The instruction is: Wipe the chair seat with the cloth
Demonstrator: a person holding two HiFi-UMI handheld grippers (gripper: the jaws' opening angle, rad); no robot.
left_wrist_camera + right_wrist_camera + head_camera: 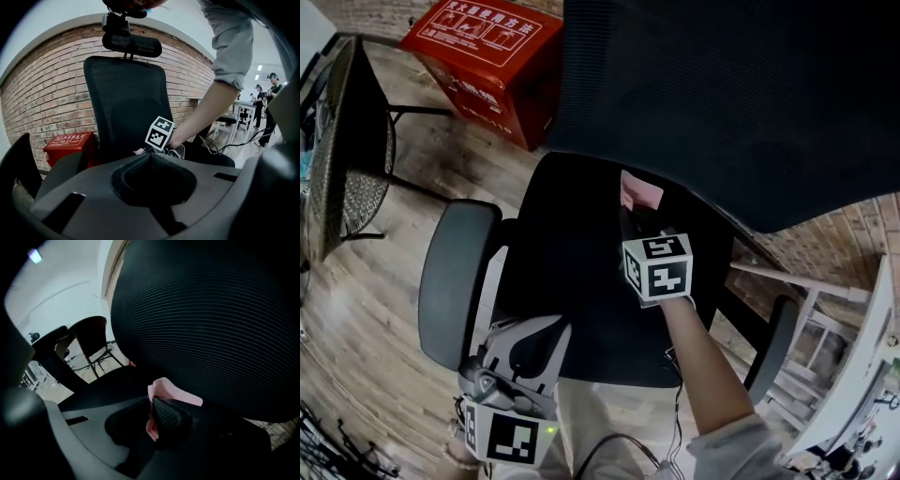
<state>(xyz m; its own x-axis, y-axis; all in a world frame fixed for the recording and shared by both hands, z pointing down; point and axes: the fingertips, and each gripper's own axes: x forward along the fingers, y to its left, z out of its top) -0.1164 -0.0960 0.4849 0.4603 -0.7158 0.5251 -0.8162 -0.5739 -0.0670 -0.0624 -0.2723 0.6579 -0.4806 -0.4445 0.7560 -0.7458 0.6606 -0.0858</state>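
Nearest, at 7 o'clock off the seat's front edge, the left gripper [150,155] hung idle, jaws pressed together on nothing. Further in, the right gripper [151,399] pinched the pink cloth [639,192] at the back of the chair seat [567,281], near 1 o'clock, just before the mesh backrest [722,94]. To wipe well, I judged it should press the cloth flat onto the seat and draw long, overlapping strokes toward 6 o'clock with a firm pinch. The cloth's free flap pointed toward 12 o'clock. Its long axis seemingly ran 12 to 6, along the jaws.
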